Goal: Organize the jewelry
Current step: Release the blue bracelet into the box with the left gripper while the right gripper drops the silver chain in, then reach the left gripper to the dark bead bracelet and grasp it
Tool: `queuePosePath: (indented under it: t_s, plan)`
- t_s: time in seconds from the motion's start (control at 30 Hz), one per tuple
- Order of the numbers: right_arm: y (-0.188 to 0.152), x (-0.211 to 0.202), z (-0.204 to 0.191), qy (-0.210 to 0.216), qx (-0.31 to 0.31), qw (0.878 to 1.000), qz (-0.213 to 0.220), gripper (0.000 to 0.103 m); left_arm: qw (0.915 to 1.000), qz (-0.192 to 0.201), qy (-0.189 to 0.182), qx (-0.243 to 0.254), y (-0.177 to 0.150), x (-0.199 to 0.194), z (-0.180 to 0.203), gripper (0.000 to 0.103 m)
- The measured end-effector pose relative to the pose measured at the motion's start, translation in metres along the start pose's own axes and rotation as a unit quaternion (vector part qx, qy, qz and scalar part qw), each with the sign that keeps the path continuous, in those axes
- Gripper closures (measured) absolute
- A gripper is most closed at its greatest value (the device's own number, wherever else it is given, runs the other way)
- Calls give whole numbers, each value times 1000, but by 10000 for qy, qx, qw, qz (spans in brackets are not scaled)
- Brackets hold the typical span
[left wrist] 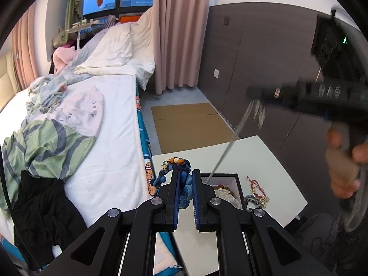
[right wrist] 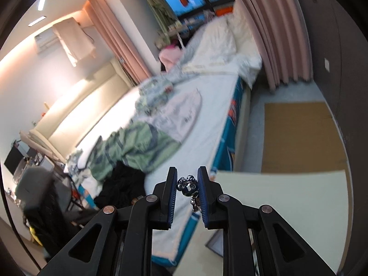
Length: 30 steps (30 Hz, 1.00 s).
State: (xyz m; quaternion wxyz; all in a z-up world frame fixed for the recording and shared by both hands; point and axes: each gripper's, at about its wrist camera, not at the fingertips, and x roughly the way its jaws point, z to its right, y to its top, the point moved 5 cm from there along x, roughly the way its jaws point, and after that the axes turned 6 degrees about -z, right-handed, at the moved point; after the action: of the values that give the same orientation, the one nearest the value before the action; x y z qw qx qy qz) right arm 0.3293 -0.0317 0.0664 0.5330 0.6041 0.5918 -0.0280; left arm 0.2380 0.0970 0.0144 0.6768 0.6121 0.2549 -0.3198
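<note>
Left gripper (left wrist: 185, 184) clamped on the blue braided bracelet (left wrist: 177, 163), right gripper (right wrist: 186, 185) pinching a silver bead chain (right wrist: 188, 185) above the open jewelry box (left wrist: 238, 179) — lower that chain slowly, release inside.

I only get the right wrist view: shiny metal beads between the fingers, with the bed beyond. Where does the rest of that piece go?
Observer: It is a silver chain, hanging from the right gripper down to an open box on the table.
Operator: And the left gripper?
Observer: The left gripper is shut on a blue braided bracelet with beads, just left of the box.
Operator: Is anything still outside the box?
Observer: Yes, a small pile of bracelets lies on the table to the right of the box.
</note>
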Motion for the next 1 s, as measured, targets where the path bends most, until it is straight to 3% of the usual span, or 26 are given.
queuePosePath:
  t_s: [0.07,0.1,0.47,0.6,0.87,0.93,0.97,1.0]
  plan:
    - [-10,8,12,-100,72,9999,-93,44,10000,-25,5,30,0,2,2,93]
    - [-16,9,19,-104,154,9998,-85,40,10000,-43,4,62,1,3,5,93]
    - [-68,-10,102,-169,882,9958,153,38,9980,-406,-105,477,3,42,48,93]
    - [-86,-16,125,-154,1157,9931,105,27,9965,-573,-163,579,1,63,63,93]
    - [-98,-40,158,-228,1480,9886,177,27,9943,-1001,-227,288,-1,105,72,88]
    - [-103,-47,165,-252,1577,9869,215,27,9937,-1045,-312,254,-1,108,75,69]
    - [-104,-49,167,-262,1601,9865,220,27,9941,-1022,-281,236,-1,107,77,49]
    - [-106,-51,169,-285,1625,9861,215,27,9947,-978,-229,224,-1,106,78,39]
